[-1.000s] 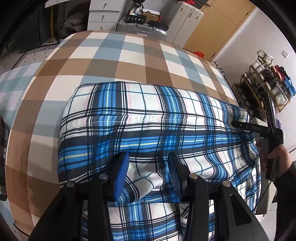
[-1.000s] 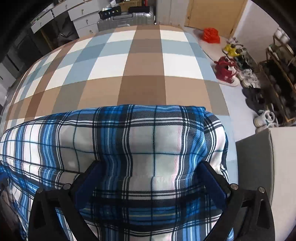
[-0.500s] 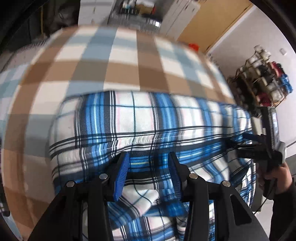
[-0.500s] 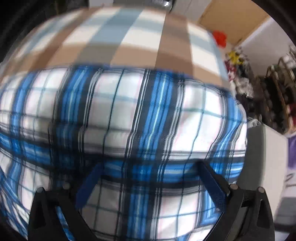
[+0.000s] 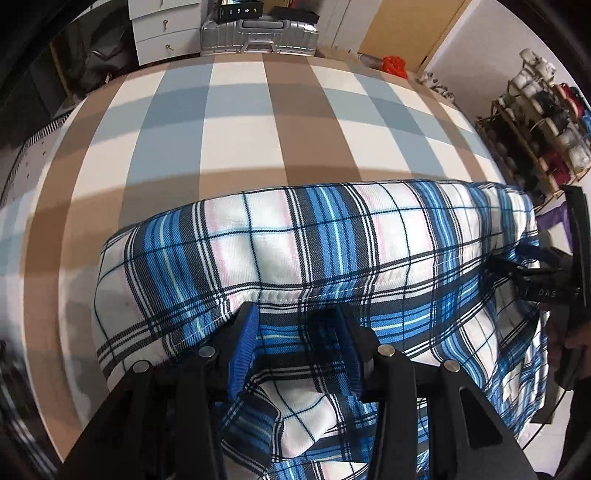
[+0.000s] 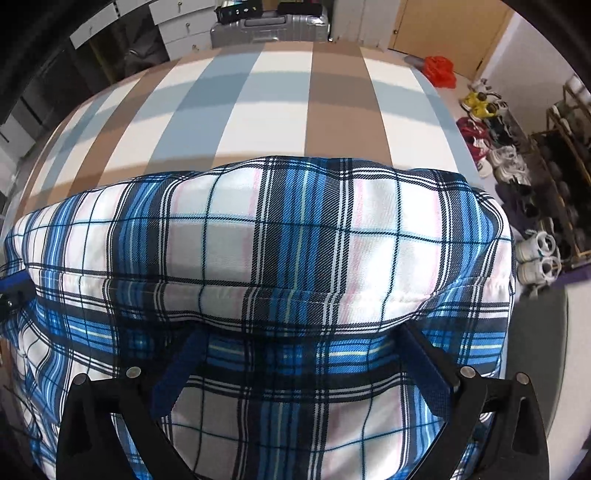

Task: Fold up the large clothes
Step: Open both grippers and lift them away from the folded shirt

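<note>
A blue, white and black plaid garment lies doubled over on a bed with a brown, blue and white checked cover. My left gripper reaches in under the hemmed fold, its blue pads shut on a bunch of the cloth. In the right wrist view the same garment drapes over my right gripper. Its jaws stand wide apart, flat cloth lies between them and the fold hides the tips. The right gripper also shows at the garment's right edge, and the left gripper peeks in at the far left.
Beyond the bed's far end stand a silver suitcase and white drawers. A shoe rack and loose shoes fill the floor on the right. A person's hand holds the right gripper. A grey surface lies near right.
Both grippers have shifted across the bed with the folded hem still at their fingers. The left view has swung, so the suitcase and the bed's far end are now centred.
</note>
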Motion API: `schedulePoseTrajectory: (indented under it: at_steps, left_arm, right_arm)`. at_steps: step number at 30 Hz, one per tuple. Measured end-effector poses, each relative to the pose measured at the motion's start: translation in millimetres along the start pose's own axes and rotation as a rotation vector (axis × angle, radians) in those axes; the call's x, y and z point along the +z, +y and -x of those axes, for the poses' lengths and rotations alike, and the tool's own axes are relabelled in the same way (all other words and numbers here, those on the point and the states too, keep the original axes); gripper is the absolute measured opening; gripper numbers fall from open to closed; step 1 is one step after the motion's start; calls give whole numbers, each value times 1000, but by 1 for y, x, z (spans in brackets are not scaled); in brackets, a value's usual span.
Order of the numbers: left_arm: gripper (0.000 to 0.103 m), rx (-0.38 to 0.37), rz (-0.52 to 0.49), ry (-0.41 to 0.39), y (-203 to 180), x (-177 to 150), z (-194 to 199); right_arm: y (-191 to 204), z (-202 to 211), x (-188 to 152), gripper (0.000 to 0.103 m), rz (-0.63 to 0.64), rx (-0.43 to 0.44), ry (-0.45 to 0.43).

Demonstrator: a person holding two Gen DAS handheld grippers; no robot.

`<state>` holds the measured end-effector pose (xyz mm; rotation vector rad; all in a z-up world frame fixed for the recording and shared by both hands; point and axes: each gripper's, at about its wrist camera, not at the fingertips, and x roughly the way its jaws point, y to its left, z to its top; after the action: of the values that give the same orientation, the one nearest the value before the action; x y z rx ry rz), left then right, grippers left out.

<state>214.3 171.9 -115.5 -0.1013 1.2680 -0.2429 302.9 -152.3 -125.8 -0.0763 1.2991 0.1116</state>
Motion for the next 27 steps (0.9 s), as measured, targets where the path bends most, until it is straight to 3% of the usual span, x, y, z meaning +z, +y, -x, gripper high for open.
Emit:
schedulePoseTrajectory:
  at_steps: [5,10,12,17,23,24,27]
  left_arm:
    - [38,43,-26,-1,4,38,-16]
    - [37,49,-19,3,7,39,-15]
    - [37,46,-20,-7,5,26,-2]
    - [37,-83,3,-61,3,-25,52]
    - [39,-77,-16,-123,2,-113,122]
    - [42,-78,-9,-129,3,-118,125]
    - [75,-77,32,-166,19,-149,142]
  right_arm:
    - [4,-9,34,103,3,0,-20]
    - [6,-5,40,103,-4,16,-53]
    - [4,19,20,103,-4,102,-94]
    - [-14,94,-52,103,-12,295,-200]
    - [-30,174,-161,103,54,335,-299]
    - [-35,180,-175,103,55,337,-303]
    - [-52,180,-216,103,49,296,-295]
